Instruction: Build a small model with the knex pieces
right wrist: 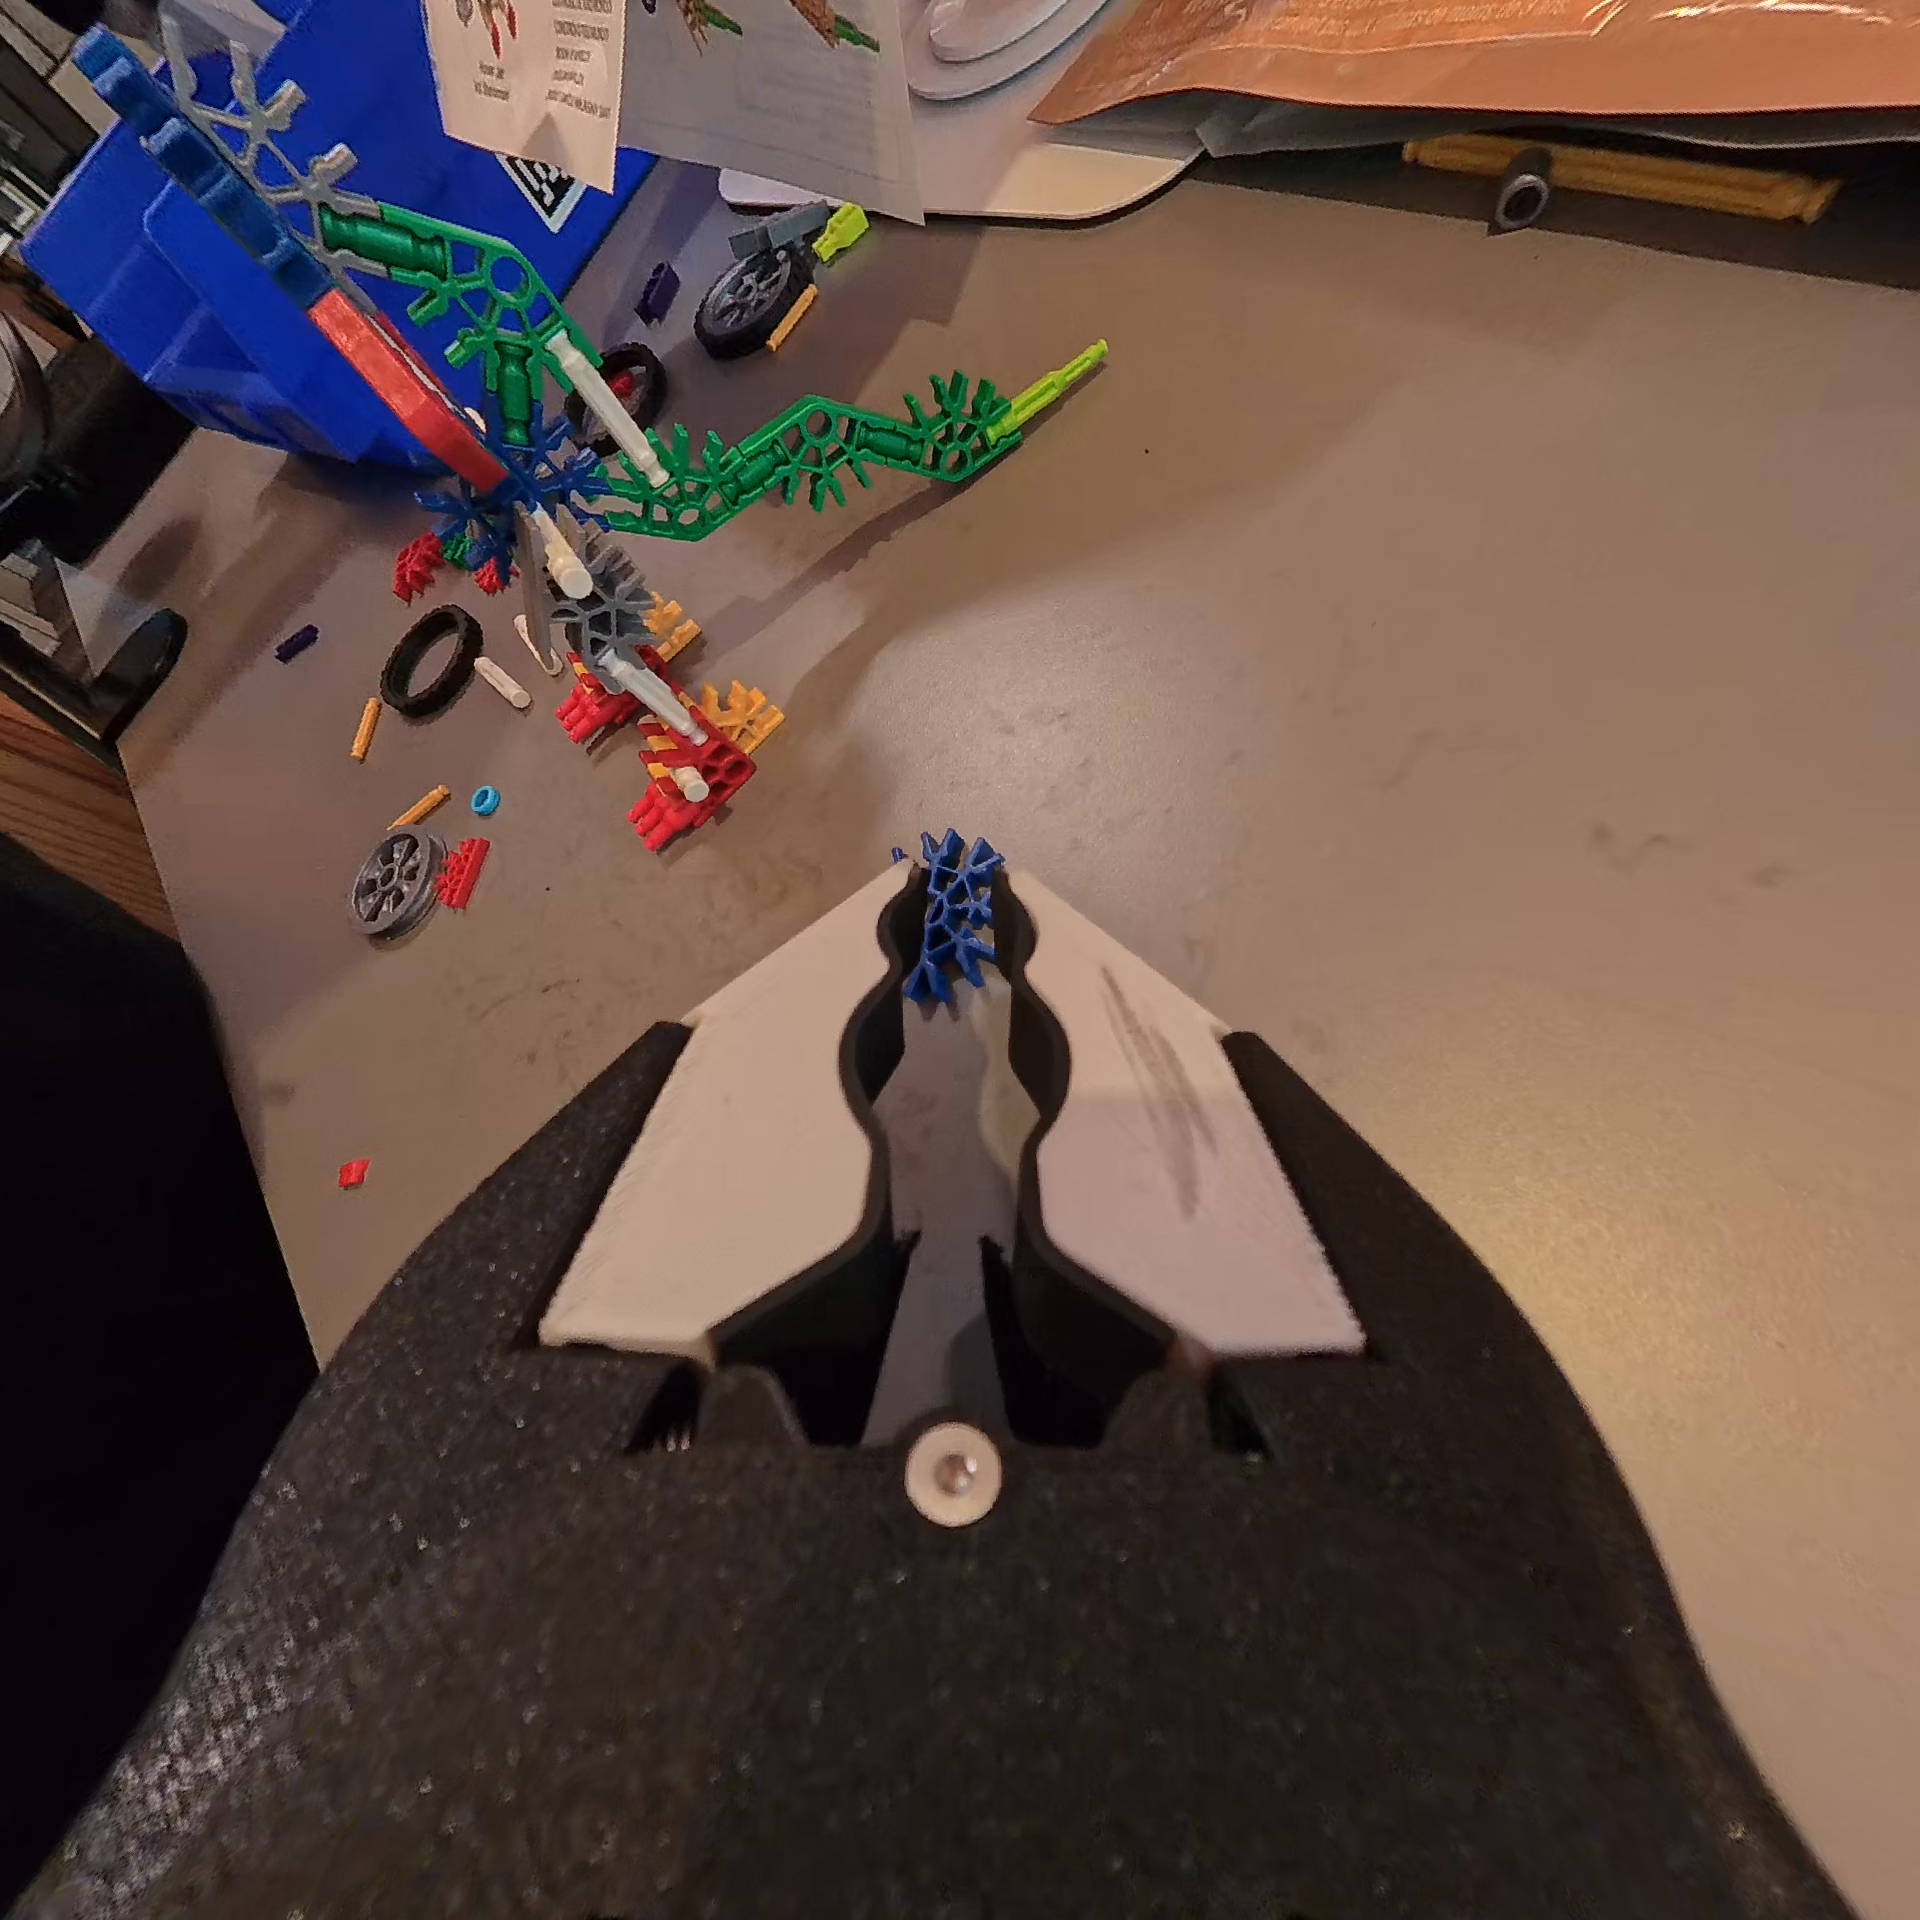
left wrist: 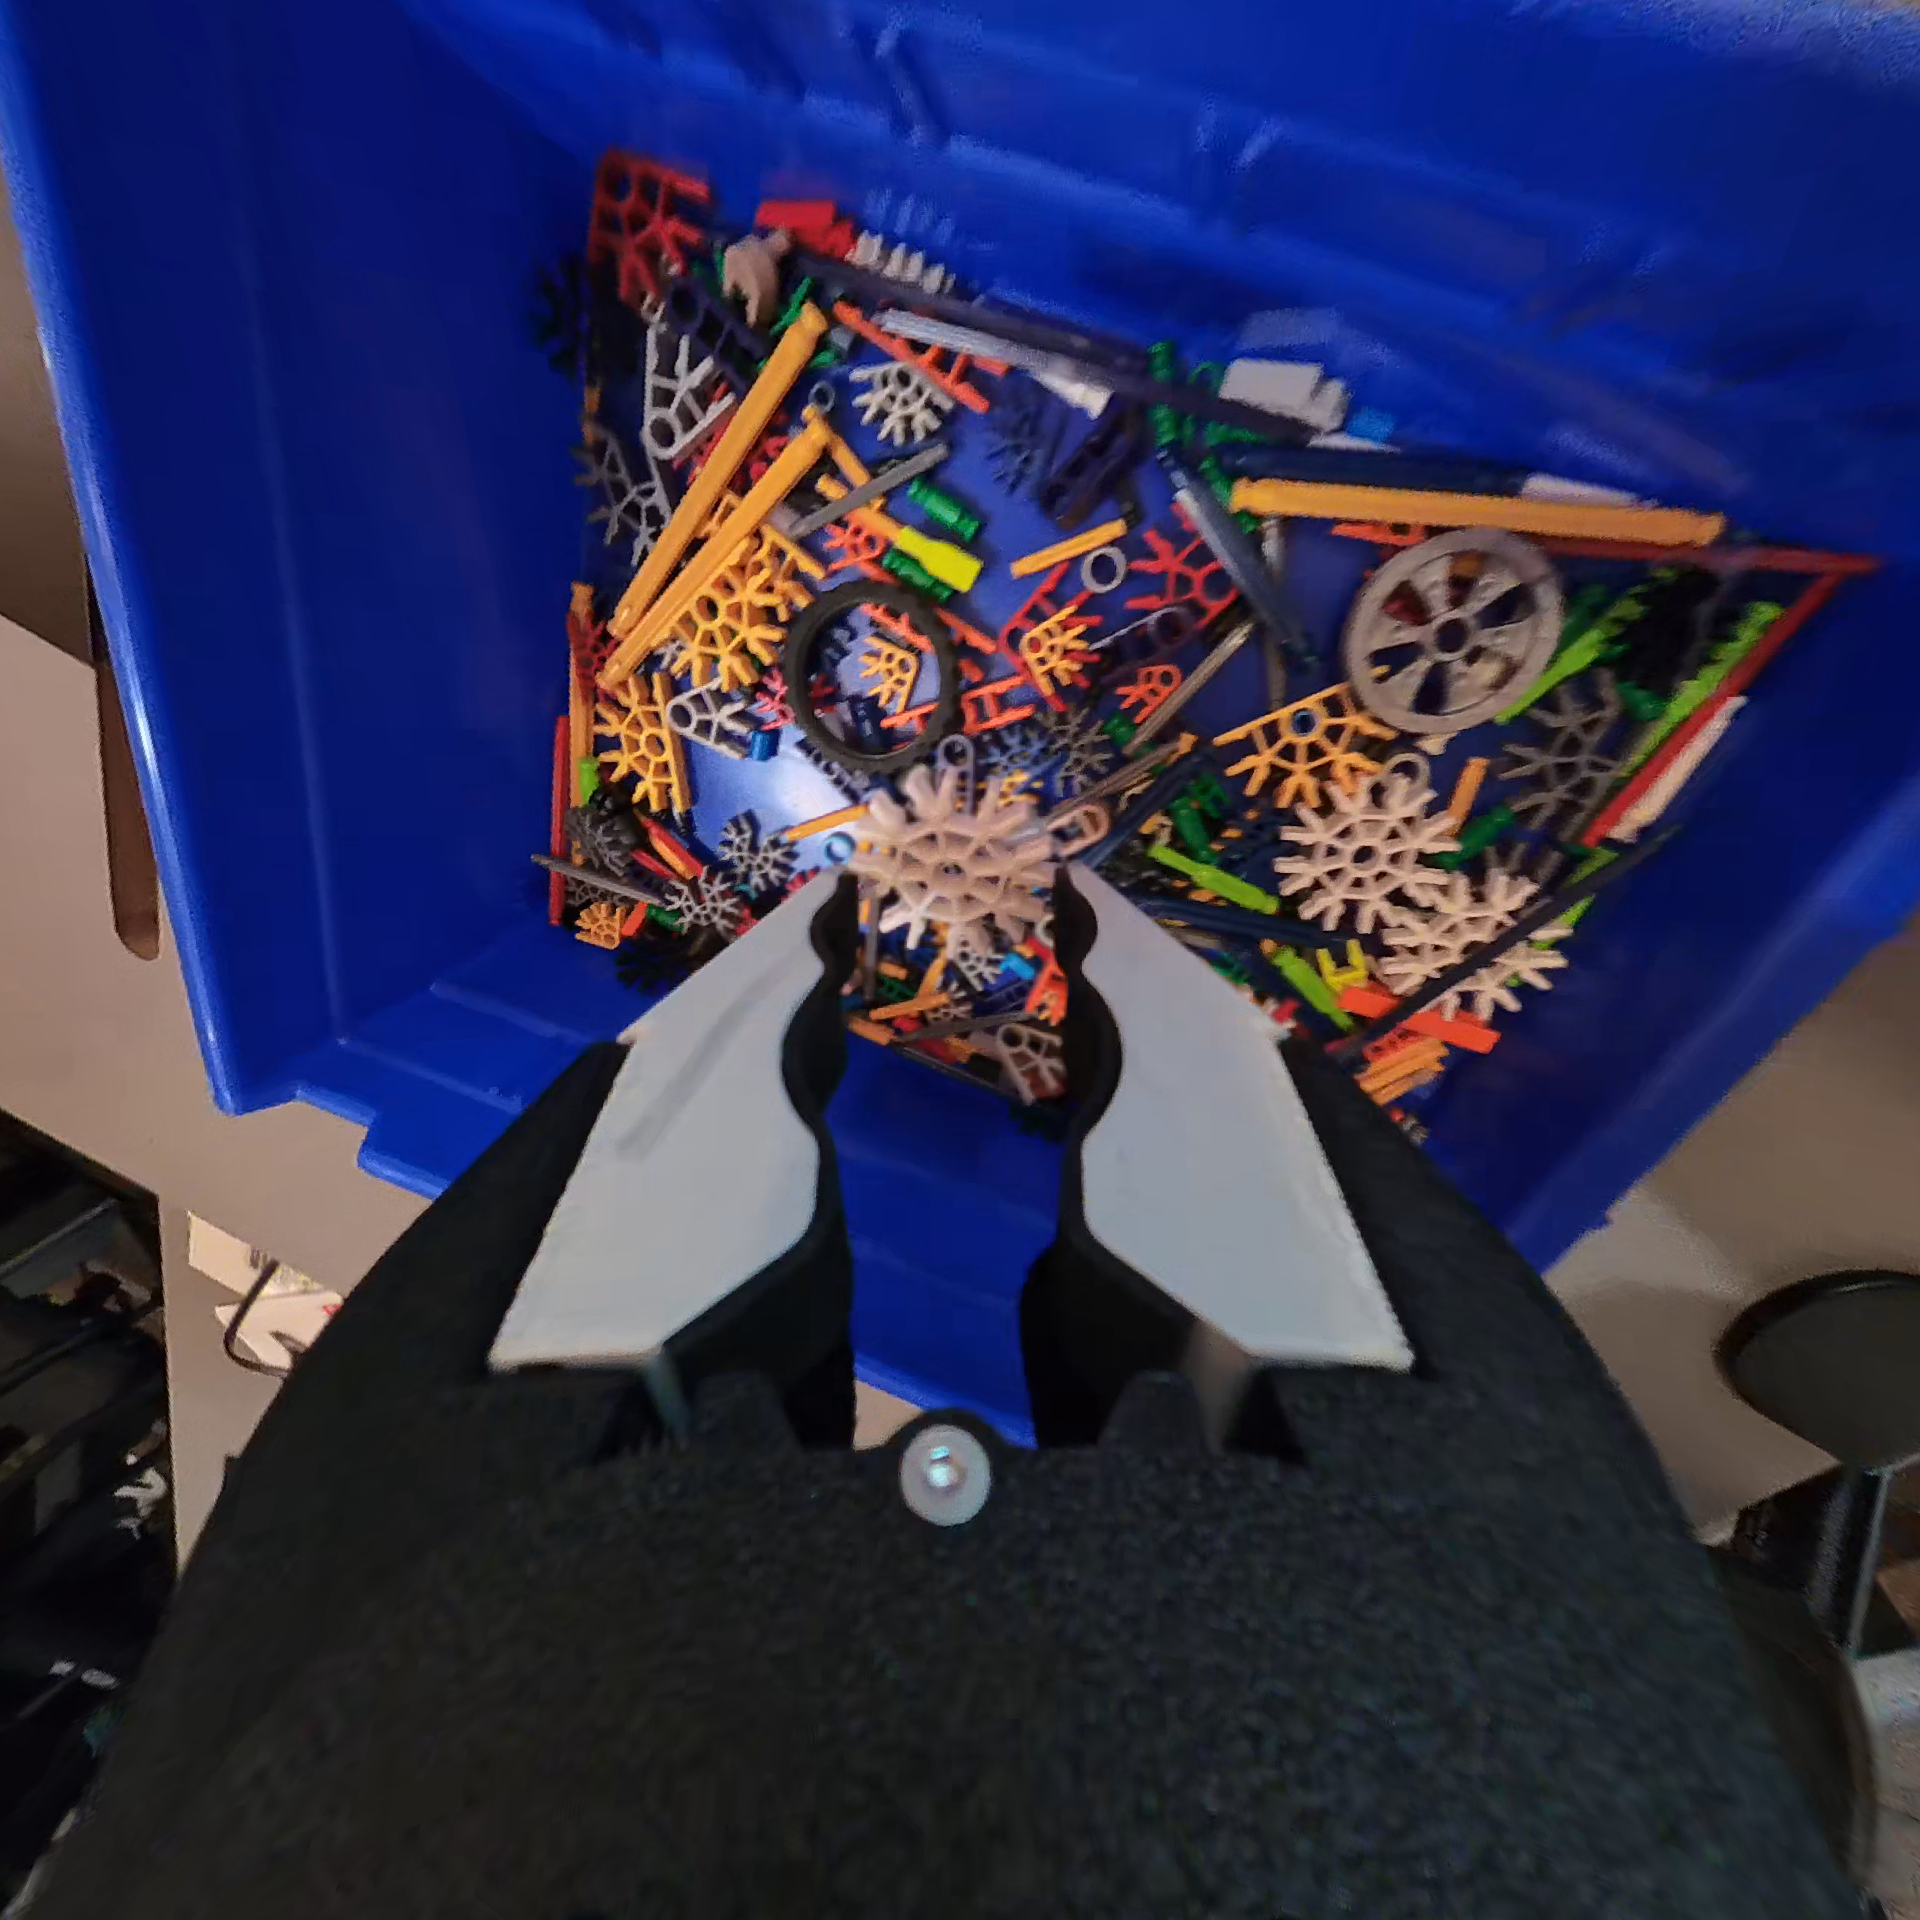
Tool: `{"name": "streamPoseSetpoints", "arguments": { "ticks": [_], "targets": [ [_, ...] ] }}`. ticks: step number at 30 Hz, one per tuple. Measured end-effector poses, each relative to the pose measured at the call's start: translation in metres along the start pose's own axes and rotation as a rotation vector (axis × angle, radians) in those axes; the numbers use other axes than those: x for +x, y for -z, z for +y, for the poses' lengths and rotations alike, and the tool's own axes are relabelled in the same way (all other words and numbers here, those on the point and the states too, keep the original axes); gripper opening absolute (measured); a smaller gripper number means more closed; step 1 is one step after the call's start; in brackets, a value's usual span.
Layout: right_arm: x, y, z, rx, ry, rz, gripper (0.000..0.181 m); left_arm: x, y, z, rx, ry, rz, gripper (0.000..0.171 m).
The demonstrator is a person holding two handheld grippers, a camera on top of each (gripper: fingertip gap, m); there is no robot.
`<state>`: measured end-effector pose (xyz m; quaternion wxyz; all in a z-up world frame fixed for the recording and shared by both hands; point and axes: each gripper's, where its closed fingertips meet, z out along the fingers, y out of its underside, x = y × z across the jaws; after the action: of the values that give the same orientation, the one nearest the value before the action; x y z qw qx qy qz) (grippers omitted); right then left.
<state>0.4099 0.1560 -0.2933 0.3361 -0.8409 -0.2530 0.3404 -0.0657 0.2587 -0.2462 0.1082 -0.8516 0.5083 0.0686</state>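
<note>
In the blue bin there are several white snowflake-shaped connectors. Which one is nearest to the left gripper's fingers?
The white snowflake connector right at the tips of the left gripper, between its open fingers. The other white ones lie farther right in the blue bin.

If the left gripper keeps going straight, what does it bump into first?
Probably the white snowflake piece, lying right between and just past the open jaws of the left gripper, on top of the toy pile in the blue bin. How far off it lies is hard to judge.

The bin (left wrist: 312,623) holds loose parts; a ring (left wrist: 871,675) lies left of a wheel (left wrist: 1452,632). On the desk (right wrist: 1455,727), a model (right wrist: 582,499) stands before a bin, a tyre (right wrist: 431,661) at its left.
</note>
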Motion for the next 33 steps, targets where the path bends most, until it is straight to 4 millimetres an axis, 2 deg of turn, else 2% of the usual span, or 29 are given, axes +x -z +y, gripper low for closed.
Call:
{"name": "streamPoseSetpoints", "arguments": {
  "ticks": [6,10,13,16,21,25,33],
  "targets": [
    [0.0,0.0,0.0,0.003,0.004,0.001,0.012,0.036,0.03,-0.023,0.078,-0.039,0.009,0.035],
    [-0.001,0.001,-0.001,0.006,0.006,0.0,0.012,0.069,0.041,-0.032,0.107,-0.068,0.057,0.036],
    [-0.001,0.001,-0.001,0.007,0.009,0.0,0.013,0.107,0.052,-0.041,0.155,-0.112,0.136,0.036],
    [-0.001,0.001,0.0,0.004,0.01,-0.002,0.013,0.155,0.059,-0.055,0.214,-0.149,0.238,0.036],
    [-0.002,0.0,0.0,-0.003,0.01,-0.008,0.013,0.219,0.034,-0.062,0.205,-0.193,0.326,0.035],
    [-0.003,0.0,0.001,-0.012,0.013,-0.011,0.013,0.228,0.035,-0.065,0.224,-0.189,0.316,0.035],
    [-0.003,0.0,0.001,-0.009,0.017,-0.016,0.012,0.247,0.007,-0.055,0.115,-0.233,0.284,0.036]
  ]
}}
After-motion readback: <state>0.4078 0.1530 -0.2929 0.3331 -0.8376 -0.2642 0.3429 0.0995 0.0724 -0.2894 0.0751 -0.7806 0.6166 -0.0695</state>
